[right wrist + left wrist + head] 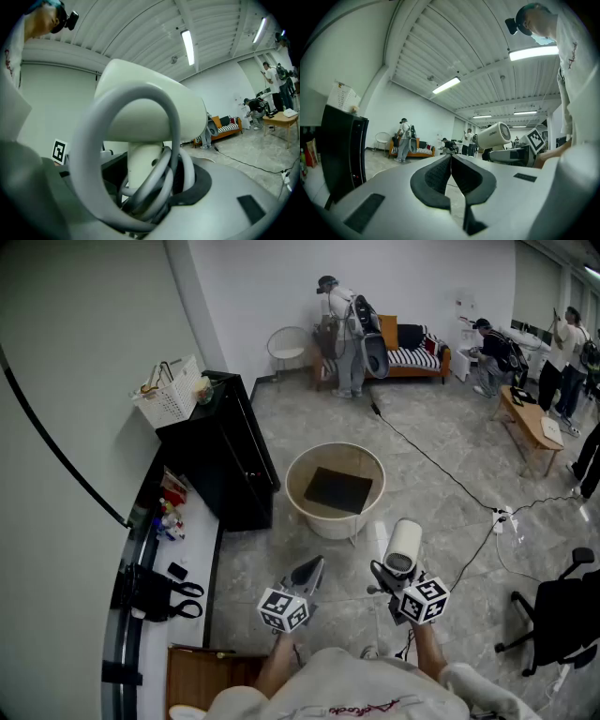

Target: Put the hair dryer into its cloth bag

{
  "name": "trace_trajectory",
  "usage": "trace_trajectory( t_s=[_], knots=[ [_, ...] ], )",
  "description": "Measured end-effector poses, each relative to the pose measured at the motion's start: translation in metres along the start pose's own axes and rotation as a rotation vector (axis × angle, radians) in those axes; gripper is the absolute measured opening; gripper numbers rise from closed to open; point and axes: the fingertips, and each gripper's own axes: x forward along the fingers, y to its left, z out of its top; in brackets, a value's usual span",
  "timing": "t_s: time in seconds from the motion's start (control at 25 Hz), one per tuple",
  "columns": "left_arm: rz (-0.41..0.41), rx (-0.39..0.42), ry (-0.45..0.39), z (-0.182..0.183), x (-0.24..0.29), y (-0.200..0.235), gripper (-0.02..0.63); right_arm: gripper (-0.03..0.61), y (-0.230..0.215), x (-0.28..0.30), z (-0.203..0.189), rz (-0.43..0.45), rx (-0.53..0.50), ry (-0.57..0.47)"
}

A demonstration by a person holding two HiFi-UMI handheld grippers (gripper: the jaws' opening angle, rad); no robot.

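The right hand-held gripper (154,192) shows little of itself in its own view: the hair dryer (140,122) and its looped cord (89,164) crowd the frame and cover the pads. From overhead that gripper hides the dryer's handle. The dark flat thing (337,489) in the tub (323,521) is too indistinct to name. The bits (169,507) on the white tabletop (197,535) are too small to tell, and an office chair (561,615) is cut by the right edge.

Hair dryer (404,542) of smooth, matt white plastic with smooth grey cord (154,185); left gripper (451,158) of matt grey plastic with black, finely textured pads (436,178); tub (300,495) of smooth beige plastic; floor (309,418) of glossy marbled stone; cabinet (225,465) glossy black; bench (530,423) of pale wood.
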Motion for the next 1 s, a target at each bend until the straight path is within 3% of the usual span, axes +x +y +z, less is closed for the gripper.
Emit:
trace_trajectory(
  t_s=[0.48,1.0],
  knots=[
    [0.01,-0.018,0.011,-0.01,0.016,-0.009,0.031,0.29,-0.012,-0.006,-0.002,0.016,0.014,0.012],
    [0.023,-0.002,0.021,-0.014,0.062,-0.024,0.031,0.29,-0.057,-0.014,0.006,0.032,0.001,0.031]
  ],
)
